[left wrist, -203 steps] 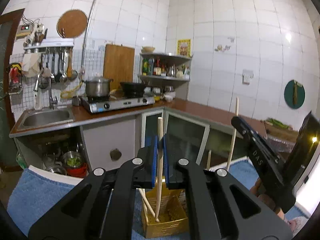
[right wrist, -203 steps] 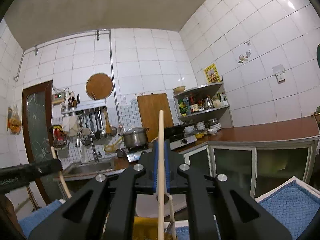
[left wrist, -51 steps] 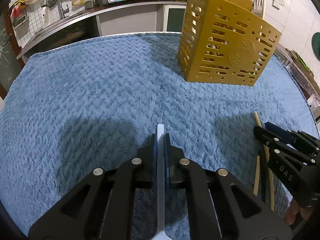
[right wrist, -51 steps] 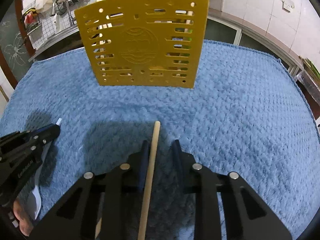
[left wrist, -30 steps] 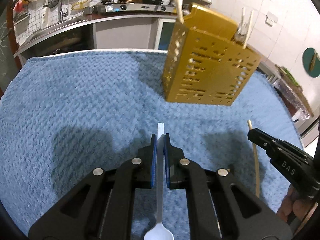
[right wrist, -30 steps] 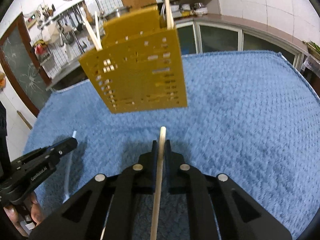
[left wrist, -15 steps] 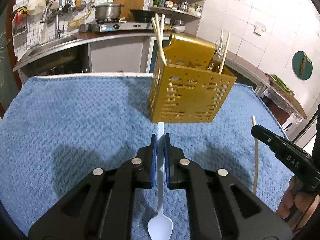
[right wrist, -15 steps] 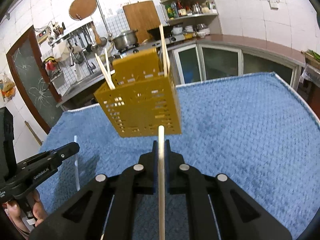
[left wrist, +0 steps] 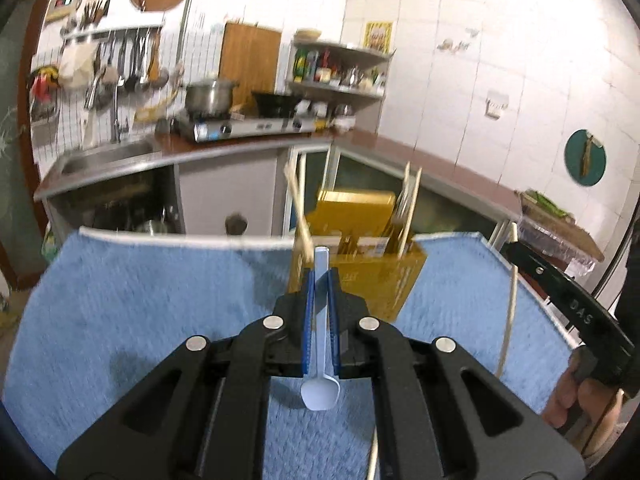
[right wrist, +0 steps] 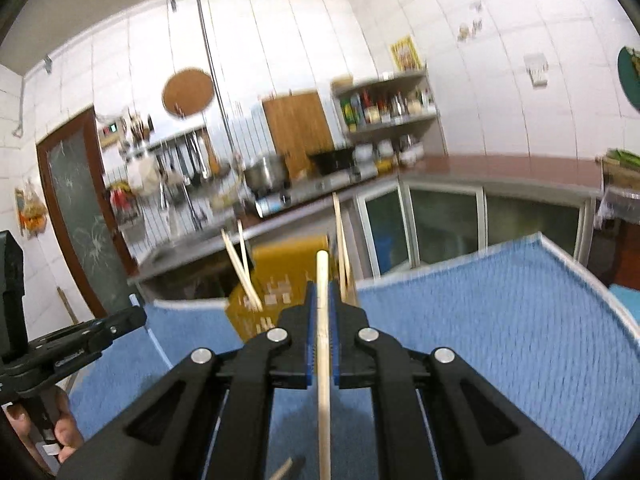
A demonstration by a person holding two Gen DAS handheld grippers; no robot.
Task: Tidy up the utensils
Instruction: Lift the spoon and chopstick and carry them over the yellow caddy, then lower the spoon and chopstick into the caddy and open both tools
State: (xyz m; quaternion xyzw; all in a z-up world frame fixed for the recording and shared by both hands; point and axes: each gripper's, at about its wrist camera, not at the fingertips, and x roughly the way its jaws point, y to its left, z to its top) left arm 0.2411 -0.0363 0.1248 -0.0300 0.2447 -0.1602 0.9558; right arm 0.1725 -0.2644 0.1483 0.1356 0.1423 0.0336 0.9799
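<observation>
The left gripper is clamped narrow on the handle of a white plastic spoon, whose long axis runs straight along the fingers, handle tip forward and bowl hanging back beneath the gripper body. The right gripper is likewise closed tight on a wooden chopstick that lies along its fingers, its blunt end poking forward. In both views the yellow utensil holder stands directly ahead and a little lower, on the blue towel that covers the surface; its perforated front wall faces the grippers and its open top lies just past each held tip. The turning relation, I judge, is tip to opening: each utensil points roughly level toward the holder, so it must be tilted upright above a compartment before it can drop in. Which gripper is nearer I cannot tell; both look close. In the way are the chopsticks already leaning out of the holder at left and the pair rising at right, which could snag an incoming piece, and the two grippers sit side by side, near enough to crowd each other over the opening. Kitchen counter, stove and pot stand well apart behind
</observation>
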